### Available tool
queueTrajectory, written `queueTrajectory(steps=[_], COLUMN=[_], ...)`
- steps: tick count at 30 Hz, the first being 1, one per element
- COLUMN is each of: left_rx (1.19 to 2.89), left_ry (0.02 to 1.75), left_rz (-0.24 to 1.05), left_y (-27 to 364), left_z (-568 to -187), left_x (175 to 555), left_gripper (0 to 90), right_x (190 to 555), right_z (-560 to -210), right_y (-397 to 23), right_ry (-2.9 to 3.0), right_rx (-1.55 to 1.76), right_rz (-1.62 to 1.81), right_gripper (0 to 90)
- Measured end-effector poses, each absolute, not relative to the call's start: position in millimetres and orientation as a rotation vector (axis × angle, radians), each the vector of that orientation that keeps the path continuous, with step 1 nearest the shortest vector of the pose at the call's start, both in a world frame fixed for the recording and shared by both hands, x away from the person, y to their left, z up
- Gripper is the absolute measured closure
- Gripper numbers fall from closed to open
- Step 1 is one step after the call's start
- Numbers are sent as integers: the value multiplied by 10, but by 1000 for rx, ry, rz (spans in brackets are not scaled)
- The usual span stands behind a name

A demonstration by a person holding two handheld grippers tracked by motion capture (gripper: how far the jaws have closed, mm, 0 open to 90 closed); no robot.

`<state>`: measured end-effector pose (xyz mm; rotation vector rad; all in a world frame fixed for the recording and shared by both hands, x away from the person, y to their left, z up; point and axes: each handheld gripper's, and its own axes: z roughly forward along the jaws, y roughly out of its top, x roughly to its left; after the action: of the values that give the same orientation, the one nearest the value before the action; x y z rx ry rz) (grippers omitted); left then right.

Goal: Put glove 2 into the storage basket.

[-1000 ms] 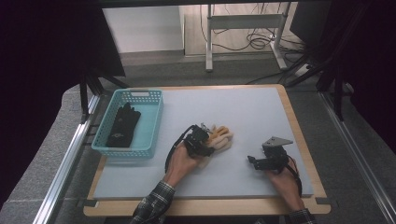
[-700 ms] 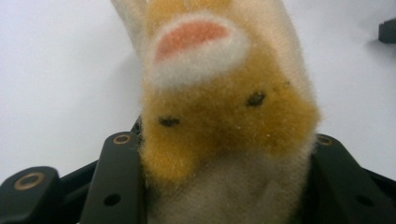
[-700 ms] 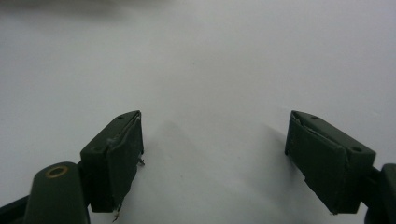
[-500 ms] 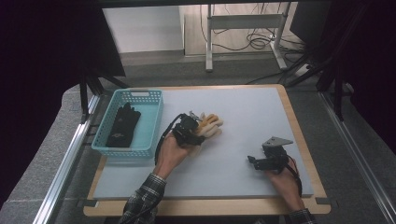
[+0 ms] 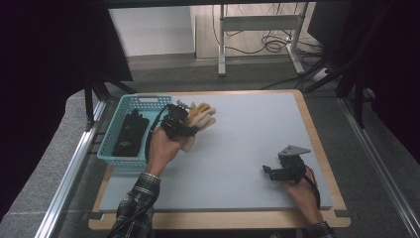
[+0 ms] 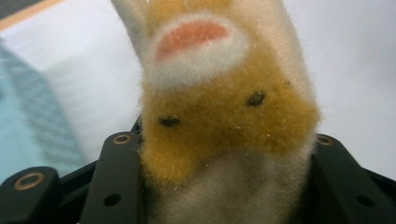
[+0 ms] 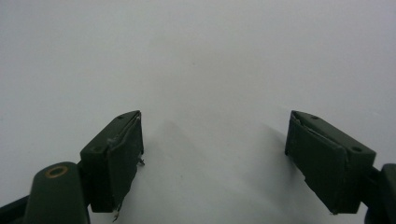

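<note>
Fuzzy yellow-and-cream plush, the stuffed toy is clamped between the jaws of the left gripper, held near the rim of the teal basket, which has something dark in it, perhaps a glove. It looks light, soft and squashy, hard to damage; the pile should not slip, and a pinch across the body seems best. The right gripper rests over the bare table, jaws wide apart and empty. No label or writing is readable
</note>
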<state>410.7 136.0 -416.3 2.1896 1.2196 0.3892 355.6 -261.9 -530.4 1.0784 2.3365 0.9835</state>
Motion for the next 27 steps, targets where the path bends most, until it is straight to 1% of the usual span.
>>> queueTrajectory(steps=[10,14,21,27], left_rx=[2131,2121,2088,2091], left_ry=[1373,1450,1573,1664], left_rz=[460,520,537,541], left_y=[1881,2099,2399,2535], left_z=[-4086,-4104,-4238,-4425], left_x=[4160,4170,4253,4342], left_gripper=[517,515,514,512], right_x=[3556,3556,3556,3556], right_z=[-5304,-5304,-5304,-5304], right_y=[-2619,-2618,-2618,-2618], right_ry=[2336,2336,2336,2336], right_rx=[1078,1077,1078,1078], right_rz=[984,984,984,984], right_gripper=[191,190,190,190])
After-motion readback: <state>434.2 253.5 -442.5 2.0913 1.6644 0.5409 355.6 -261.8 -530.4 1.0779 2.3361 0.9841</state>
